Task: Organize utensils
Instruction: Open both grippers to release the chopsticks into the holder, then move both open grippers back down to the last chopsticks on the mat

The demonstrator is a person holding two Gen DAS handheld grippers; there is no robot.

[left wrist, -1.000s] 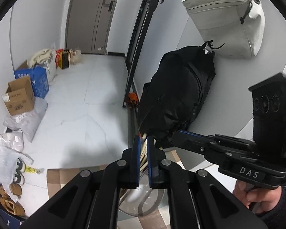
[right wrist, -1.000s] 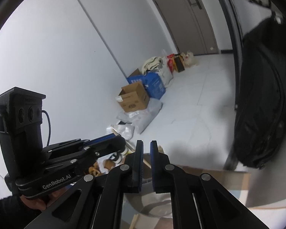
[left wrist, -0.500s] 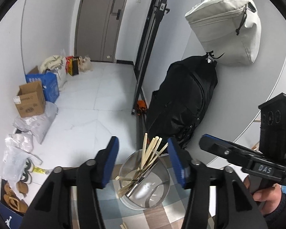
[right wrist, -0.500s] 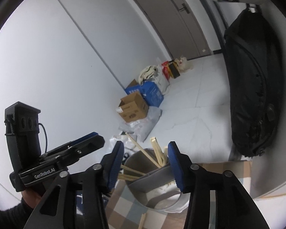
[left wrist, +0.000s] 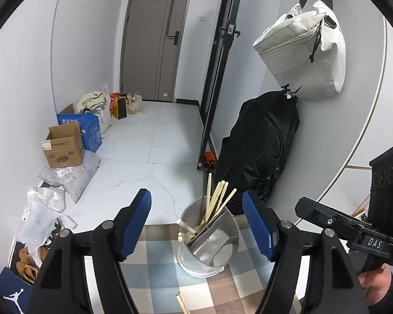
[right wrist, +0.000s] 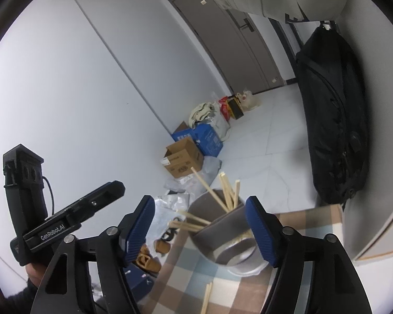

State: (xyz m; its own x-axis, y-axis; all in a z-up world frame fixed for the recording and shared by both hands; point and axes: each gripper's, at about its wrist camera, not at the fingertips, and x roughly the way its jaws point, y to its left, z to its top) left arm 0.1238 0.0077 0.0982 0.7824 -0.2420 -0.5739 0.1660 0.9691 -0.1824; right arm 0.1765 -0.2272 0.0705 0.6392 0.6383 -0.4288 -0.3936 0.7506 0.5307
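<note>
Between parted grippers (left wrist: 196, 222), chopsticks (left wrist: 217, 201) in holder (left wrist: 209, 246)

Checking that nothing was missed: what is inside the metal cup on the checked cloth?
The metal cup holds wooden chopsticks, upright and leaning, split by a divider. Its bottom is hidden, so smaller utensils cannot be ruled out.

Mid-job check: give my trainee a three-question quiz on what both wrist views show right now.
1. True or false: the left tool is clamped on chopsticks.
2. Where do most chopsticks stand? A) in the metal holder B) in the cardboard box C) in the black backpack
3. Fill in: loose chopsticks lie on the checked ____ in front of the holder.

Key:
1. False: both it and the right tool stand open with nothing gripped, having just been opening.
2. A
3. cloth
</note>
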